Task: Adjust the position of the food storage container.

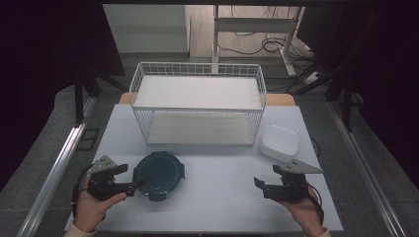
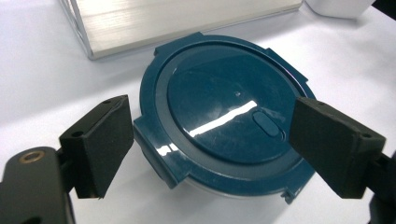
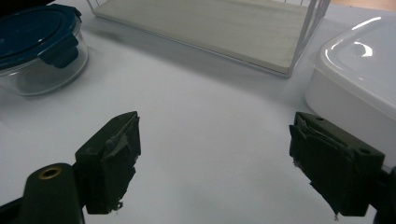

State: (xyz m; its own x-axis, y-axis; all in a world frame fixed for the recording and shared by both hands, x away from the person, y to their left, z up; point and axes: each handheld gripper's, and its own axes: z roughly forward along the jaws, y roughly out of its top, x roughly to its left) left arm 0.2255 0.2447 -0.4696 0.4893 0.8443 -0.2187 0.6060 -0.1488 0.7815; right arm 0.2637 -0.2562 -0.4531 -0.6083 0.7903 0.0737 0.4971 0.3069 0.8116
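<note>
A round clear glass container with a dark blue clip-on plastic lid (image 1: 159, 175) sits on the white tabletop (image 1: 222, 197), toward the person's left, just in front of the white two-tier wire shelf rack (image 1: 197, 102) that stands at the far middle of the table. The left gripper (image 1: 129, 178), held in the person's left hand (image 1: 94, 205), points at the container from its left side, with its jaws spread wide; in the left gripper view the two black pads (image 2: 100, 142) stand on either side of the lid's near edge, around it but not closing on it, and whether either pad touches the rim cannot be told. That view shows the lid's flat glossy top, a small oval tab near its middle and a locking clip facing the gripper. The right gripper (image 1: 262, 186), held in the right hand (image 1: 306, 210), hovers over bare tabletop well apart from the container, its jaws also wide and holding nothing. A white rounded-square plastic box with a lid (image 1: 280, 142) sits just beyond the right gripper, beside the rack's right end.
</note>
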